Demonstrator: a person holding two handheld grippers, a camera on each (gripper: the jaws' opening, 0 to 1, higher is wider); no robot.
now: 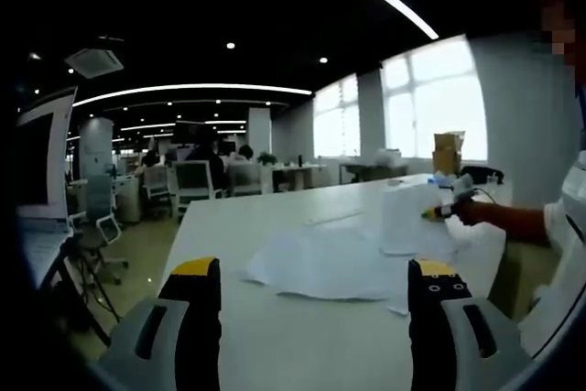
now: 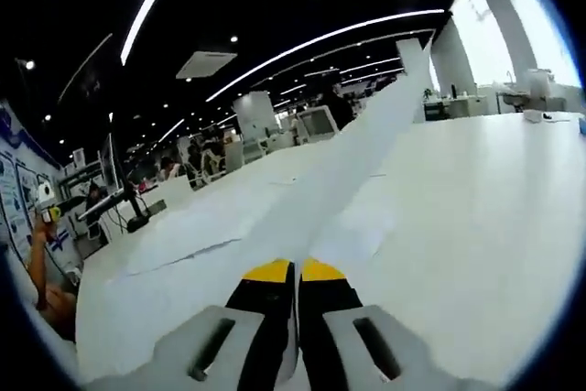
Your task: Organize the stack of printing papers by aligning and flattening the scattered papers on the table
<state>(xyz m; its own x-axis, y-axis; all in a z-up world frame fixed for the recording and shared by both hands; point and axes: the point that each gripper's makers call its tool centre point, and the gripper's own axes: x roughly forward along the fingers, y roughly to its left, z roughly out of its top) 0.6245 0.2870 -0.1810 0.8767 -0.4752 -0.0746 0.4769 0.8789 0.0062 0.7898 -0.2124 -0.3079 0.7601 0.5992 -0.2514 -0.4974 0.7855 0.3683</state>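
Observation:
Several white sheets (image 1: 316,263) lie loosely overlapped on the white table (image 1: 275,345), ahead of my left gripper (image 1: 311,283). Its yellow-tipped jaws stand wide apart with nothing between them. At the right of the left gripper view, my right gripper (image 1: 447,211) holds one sheet (image 1: 409,219) lifted above the pile. In the right gripper view, the right gripper (image 2: 295,274) is shut on that sheet (image 2: 362,148), which slants up and away from the jaws. More papers (image 2: 197,231) lie flat on the table to the left.
A person's sleeve (image 1: 504,222) reaches in from the right. A cardboard box (image 1: 449,151) stands at the table's far end. A monitor (image 1: 41,157) and office chairs (image 1: 96,226) stand off the left edge. Bare tabletop (image 2: 485,217) spreads to the right of the lifted sheet.

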